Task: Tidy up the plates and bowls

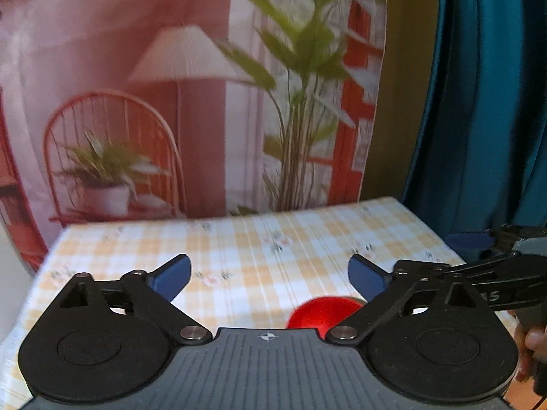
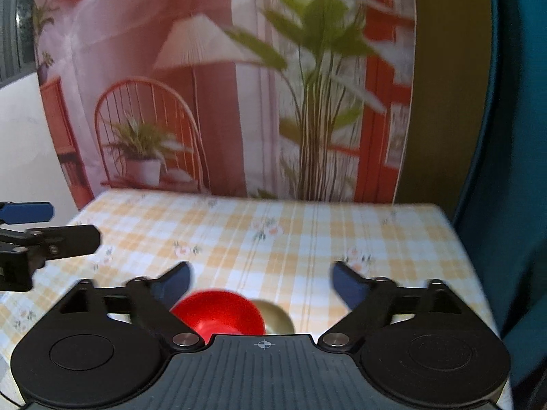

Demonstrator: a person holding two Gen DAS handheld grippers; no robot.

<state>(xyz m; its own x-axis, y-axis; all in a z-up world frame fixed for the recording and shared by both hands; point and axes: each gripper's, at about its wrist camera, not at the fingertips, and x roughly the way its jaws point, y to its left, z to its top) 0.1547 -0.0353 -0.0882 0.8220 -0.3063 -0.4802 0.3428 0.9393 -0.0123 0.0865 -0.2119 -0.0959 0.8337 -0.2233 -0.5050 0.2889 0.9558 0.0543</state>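
A red bowl [image 1: 319,312] sits on the checked tablecloth [image 1: 246,249], low in the left wrist view and partly hidden by the gripper body. My left gripper [image 1: 270,278] is open above the table with nothing between its blue fingers. In the right wrist view the red bowl [image 2: 218,314] lies just below my right gripper [image 2: 261,285], which is open and empty. A gold-coloured dish [image 2: 275,317] lies against the bowl's right side, mostly hidden. The left gripper [image 2: 25,213] shows at the left edge there; the right gripper [image 1: 478,242] shows at the right edge of the left wrist view.
A printed backdrop [image 1: 171,102] with a lamp, chair and plants hangs behind the table. A teal curtain [image 1: 485,102] hangs at the right. A white wall [image 2: 24,136] stands at the left. The tablecloth [image 2: 290,232] stretches to the far edge.
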